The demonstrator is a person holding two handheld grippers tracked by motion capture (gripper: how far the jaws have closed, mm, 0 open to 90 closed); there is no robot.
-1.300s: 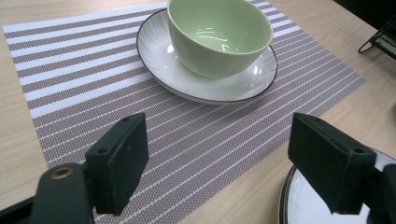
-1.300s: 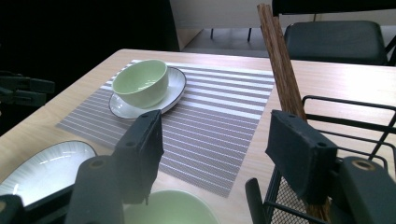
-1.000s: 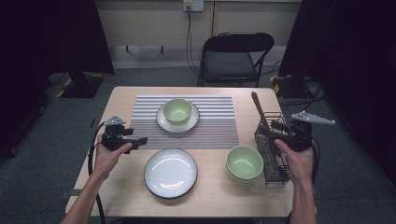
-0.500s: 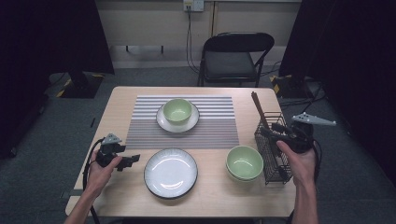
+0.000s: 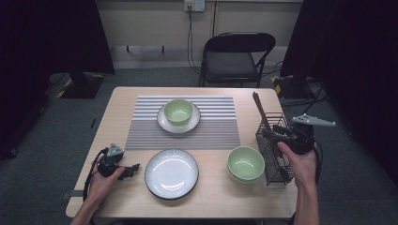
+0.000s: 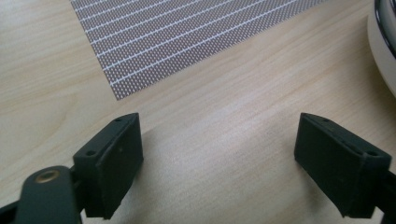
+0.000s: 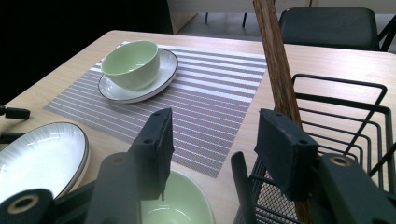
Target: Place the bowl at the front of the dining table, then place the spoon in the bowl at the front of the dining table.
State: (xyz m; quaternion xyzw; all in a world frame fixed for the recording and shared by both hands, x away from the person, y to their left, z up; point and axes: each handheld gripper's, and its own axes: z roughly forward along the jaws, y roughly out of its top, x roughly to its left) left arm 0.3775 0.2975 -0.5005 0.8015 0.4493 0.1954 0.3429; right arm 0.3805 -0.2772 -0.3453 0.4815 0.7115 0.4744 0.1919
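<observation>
My left gripper [image 5: 133, 169] rests low over the bare wood just left of the white plate [image 5: 171, 173]. In the left gripper view, the left gripper [image 6: 219, 154] stands open; its jaws have just been opening, with only tabletop between them. My right gripper [image 5: 272, 133] hovers at the black wire basket [image 5: 274, 171], beside the brown chopsticks [image 5: 260, 112]. The right gripper [image 7: 215, 140] is open; its jaws have just been closing with nothing between them. The chopsticks [image 7: 275, 56] rise behind its right-hand jaw.
A green bowl [image 5: 245, 163] sits against the basket's left side. Another green bowl on a saucer [image 5: 178, 111] stands on the striped placemat [image 5: 216, 129]. A black folding chair [image 5: 234, 61] stands beyond the table's far edge.
My left hand has come down and back toward the table's near edge, left of the plate. The right hand has stayed at the basket.
</observation>
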